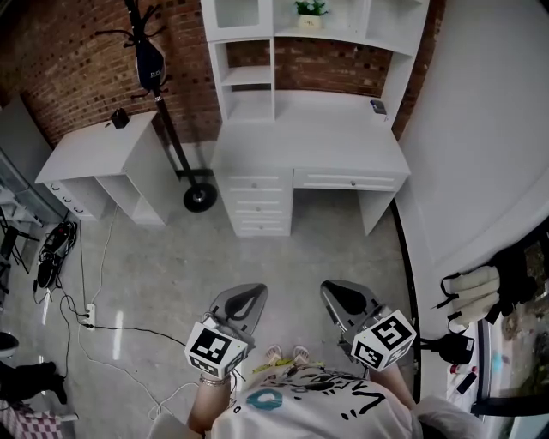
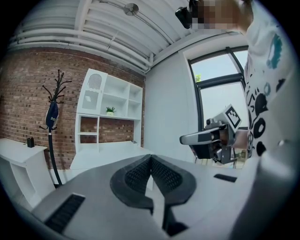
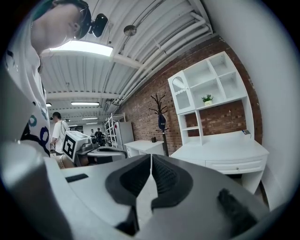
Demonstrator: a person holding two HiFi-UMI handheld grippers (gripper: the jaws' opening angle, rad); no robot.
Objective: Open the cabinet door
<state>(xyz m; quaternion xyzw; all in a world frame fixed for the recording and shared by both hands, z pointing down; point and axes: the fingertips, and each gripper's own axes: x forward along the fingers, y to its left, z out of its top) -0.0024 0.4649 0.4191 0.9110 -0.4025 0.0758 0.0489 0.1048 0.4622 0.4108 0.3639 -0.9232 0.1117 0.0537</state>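
White desk unit (image 1: 309,146) stands well off across the floor, its hutch door (image 3: 180,92) shut. Left gripper (image 1: 244,296) and right gripper (image 1: 341,296) are both clenched on nothing; opening not yet begun.

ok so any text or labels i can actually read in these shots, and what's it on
Nothing reads clearly.
Shirt: black printed lettering, too distorted to read.
Plant pot: dark mark, too small to read.
Black bag on the coat rack: white mark, too small to read.
Marker cubes: square code patterns, no words.
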